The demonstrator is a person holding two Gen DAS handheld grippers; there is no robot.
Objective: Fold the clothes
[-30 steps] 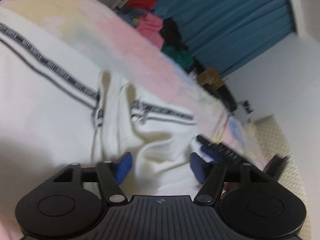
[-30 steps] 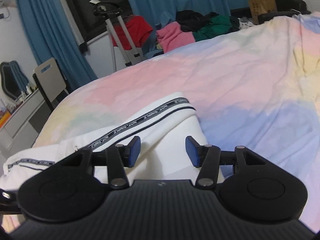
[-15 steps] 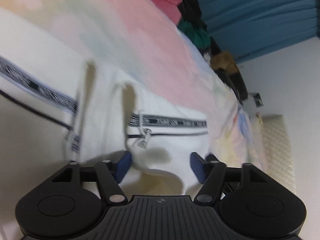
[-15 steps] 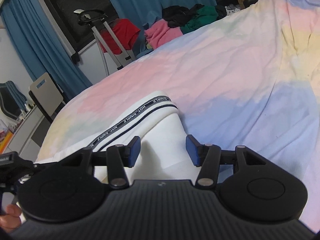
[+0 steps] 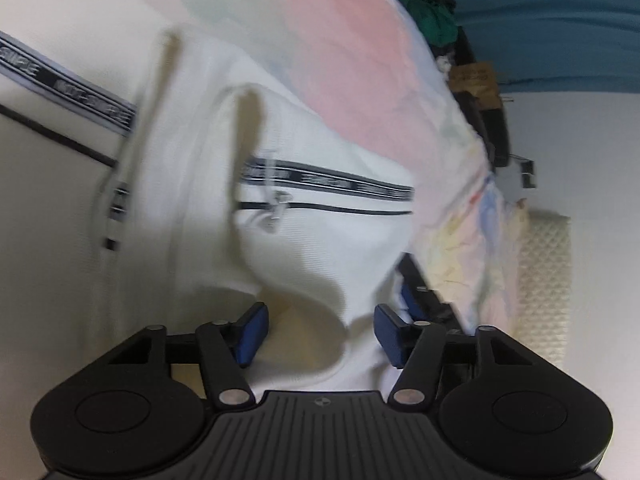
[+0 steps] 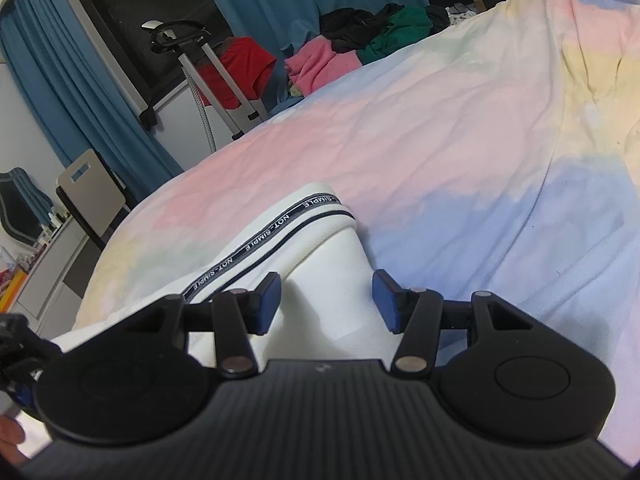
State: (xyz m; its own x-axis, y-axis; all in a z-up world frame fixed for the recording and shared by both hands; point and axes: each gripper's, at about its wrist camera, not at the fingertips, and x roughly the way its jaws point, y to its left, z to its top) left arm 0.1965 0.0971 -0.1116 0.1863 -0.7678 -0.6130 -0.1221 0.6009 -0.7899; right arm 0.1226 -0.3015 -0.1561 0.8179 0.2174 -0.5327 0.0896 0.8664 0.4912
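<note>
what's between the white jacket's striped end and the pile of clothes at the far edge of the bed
Only bare pastel bedsheet lies between the white jacket and the clothes pile, in the right wrist view.

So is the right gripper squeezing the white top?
No, the right gripper is open, its blue fingers spread apart over the white top with nothing pinched between them.

Left gripper (image 5: 320, 334) gapes over the white garment (image 5: 316, 248) on the bedspread (image 5: 344, 60).
</note>
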